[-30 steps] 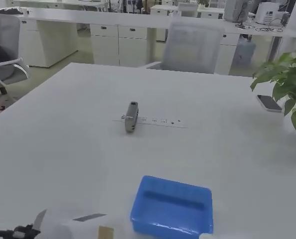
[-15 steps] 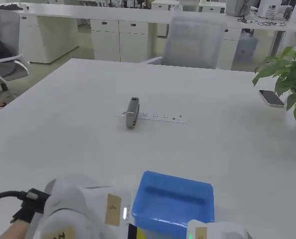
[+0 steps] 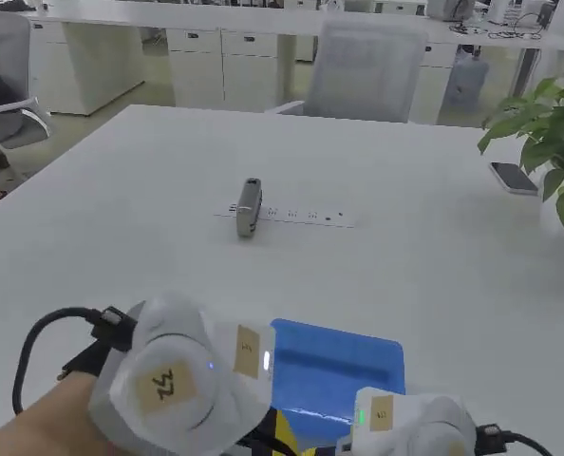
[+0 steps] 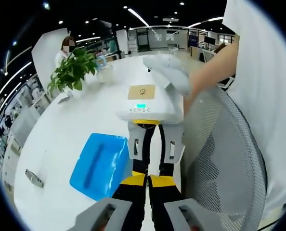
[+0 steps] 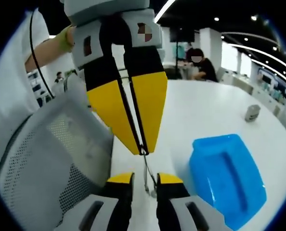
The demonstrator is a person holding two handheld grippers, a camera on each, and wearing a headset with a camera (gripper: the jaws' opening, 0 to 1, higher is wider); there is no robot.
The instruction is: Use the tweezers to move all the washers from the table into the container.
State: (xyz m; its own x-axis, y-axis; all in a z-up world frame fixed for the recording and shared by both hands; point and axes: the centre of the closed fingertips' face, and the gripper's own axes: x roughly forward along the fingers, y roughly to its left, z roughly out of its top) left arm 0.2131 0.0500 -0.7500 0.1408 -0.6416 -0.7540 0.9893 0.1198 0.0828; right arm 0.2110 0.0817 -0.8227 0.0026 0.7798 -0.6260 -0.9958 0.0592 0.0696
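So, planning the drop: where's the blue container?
Head view, bottom centre: the blue container sits on the white table, well this side of the grey adapter.

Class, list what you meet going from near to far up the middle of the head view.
blue container → grey adapter → grey chair → white cabinets

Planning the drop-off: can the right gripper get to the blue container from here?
Probably yes: the container lies just beside the right gripper, bare table between; the tweezers held by the left gripper stand clear of that path.
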